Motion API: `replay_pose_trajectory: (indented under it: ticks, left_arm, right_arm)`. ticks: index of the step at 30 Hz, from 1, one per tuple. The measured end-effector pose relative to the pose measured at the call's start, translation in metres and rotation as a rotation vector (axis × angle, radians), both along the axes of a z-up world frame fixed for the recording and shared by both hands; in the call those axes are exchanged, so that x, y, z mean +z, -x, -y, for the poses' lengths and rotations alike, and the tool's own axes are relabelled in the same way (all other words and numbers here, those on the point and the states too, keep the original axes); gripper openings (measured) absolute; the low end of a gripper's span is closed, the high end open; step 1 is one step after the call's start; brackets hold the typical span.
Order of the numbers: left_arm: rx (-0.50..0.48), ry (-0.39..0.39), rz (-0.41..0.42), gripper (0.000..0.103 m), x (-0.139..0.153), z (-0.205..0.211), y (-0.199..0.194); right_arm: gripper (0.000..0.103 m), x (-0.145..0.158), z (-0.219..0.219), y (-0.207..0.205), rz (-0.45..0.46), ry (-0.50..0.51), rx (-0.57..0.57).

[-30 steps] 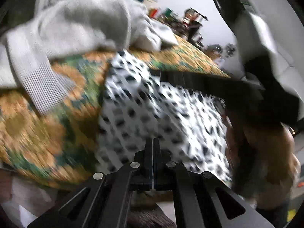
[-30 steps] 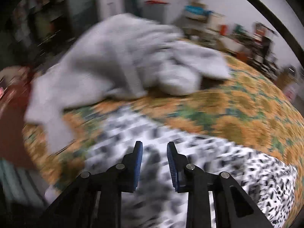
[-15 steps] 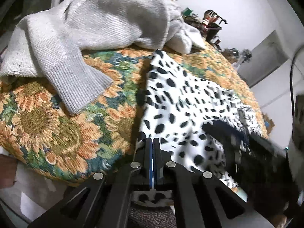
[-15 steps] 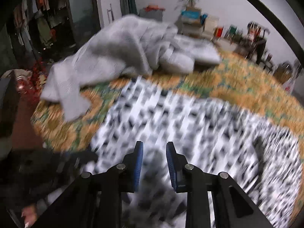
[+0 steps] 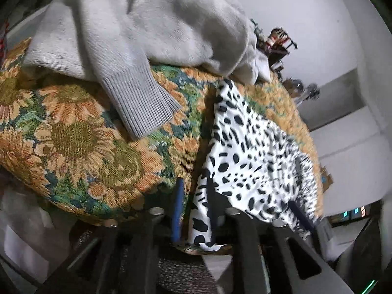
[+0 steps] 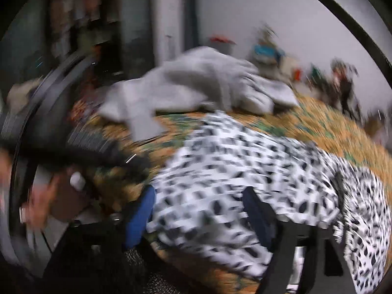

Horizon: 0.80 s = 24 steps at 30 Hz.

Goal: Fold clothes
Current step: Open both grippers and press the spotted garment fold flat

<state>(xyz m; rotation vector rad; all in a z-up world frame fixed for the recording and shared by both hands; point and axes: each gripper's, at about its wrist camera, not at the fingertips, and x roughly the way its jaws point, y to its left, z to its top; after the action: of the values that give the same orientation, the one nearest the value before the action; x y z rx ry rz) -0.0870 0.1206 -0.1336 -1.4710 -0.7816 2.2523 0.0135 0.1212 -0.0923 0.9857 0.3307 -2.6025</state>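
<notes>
A white cloth with black spots (image 5: 247,152) lies flat on a sunflower-patterned cover (image 5: 73,134). Its near corner hangs over the front edge. In the left wrist view my left gripper (image 5: 193,210) is open, with that hanging corner between its fingers. The right wrist view is blurred by motion. There my right gripper (image 6: 199,215) stands wide open over the near edge of the spotted cloth (image 6: 245,171), with fabric between the fingers. A crumpled grey sweater (image 5: 147,24) lies behind, one ribbed cuff reaching toward the spotted cloth.
The grey sweater (image 6: 208,83) fills the far left of the sunflower cover (image 6: 330,127). A hand (image 6: 41,203) and a dark blurred gripper body show at the left of the right wrist view. Cluttered furniture stands along the far wall.
My left gripper has gone from shut to open and dropped to the cloth's near corner. My right gripper has opened wider and moved down to the cloth's front edge.
</notes>
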Motion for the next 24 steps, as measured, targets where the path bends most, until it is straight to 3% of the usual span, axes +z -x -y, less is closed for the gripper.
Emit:
replay_pose_trajectory:
  ticks: [1,3,7,8,9,10,11,12,13,15,18,21,24]
  left_arm:
    - [0.012,-0.018,-0.001,0.043,0.001,0.005,-0.002]
    - [0.039,-0.054,-0.002,0.051,0.002,0.015,-0.005]
    - [0.079,-0.131,0.035,0.052,-0.003,0.027,-0.005]
    - [0.082,-0.150,0.054,0.052,-0.004,0.027,-0.002]
    - [0.078,-0.169,0.065,0.052,-0.005,0.027,0.001]
    - [0.067,-0.189,0.067,0.052,-0.003,0.026,0.003]
    - [0.055,-0.199,0.070,0.052,-0.001,0.024,0.007]
    - [0.041,-0.194,0.072,0.052,0.001,0.019,0.010]
    - [0.027,-0.189,0.075,0.052,0.003,0.015,0.014]
    - [0.017,-0.177,0.101,0.052,0.005,0.005,0.022]
    - [0.024,-0.213,0.182,0.052,-0.001,-0.010,0.038]
    - [0.012,-0.262,0.270,0.052,-0.009,-0.025,0.056]
    - [0.012,-0.226,0.314,0.052,-0.012,-0.037,0.069]
  right_arm:
    - [0.089,-0.005,0.010,-0.006,-0.017,-0.037,0.032]
    - [0.089,-0.016,0.029,-0.015,-0.034,-0.099,0.097]
    - [0.089,-0.046,0.054,-0.018,-0.038,-0.215,0.164]
    - [0.087,-0.052,0.054,-0.016,-0.033,-0.224,0.152]
    - [0.077,-0.057,0.055,-0.013,-0.027,-0.234,0.140]
    - [0.057,-0.058,0.051,-0.010,-0.027,-0.222,0.111]
    - [0.046,-0.055,0.044,-0.007,-0.031,-0.192,0.068]
    - [0.029,-0.048,0.032,-0.003,-0.012,-0.128,0.023]
    - [0.018,-0.039,0.016,0.002,0.024,-0.032,-0.021]
    - [0.014,-0.023,-0.014,0.008,0.051,0.136,-0.107]
    - [0.008,-0.006,-0.043,0.012,0.055,0.255,-0.178]
    - [0.008,0.002,-0.053,0.010,0.042,0.284,-0.187]
    - [0.009,0.004,-0.051,-0.001,-0.007,0.235,-0.173]
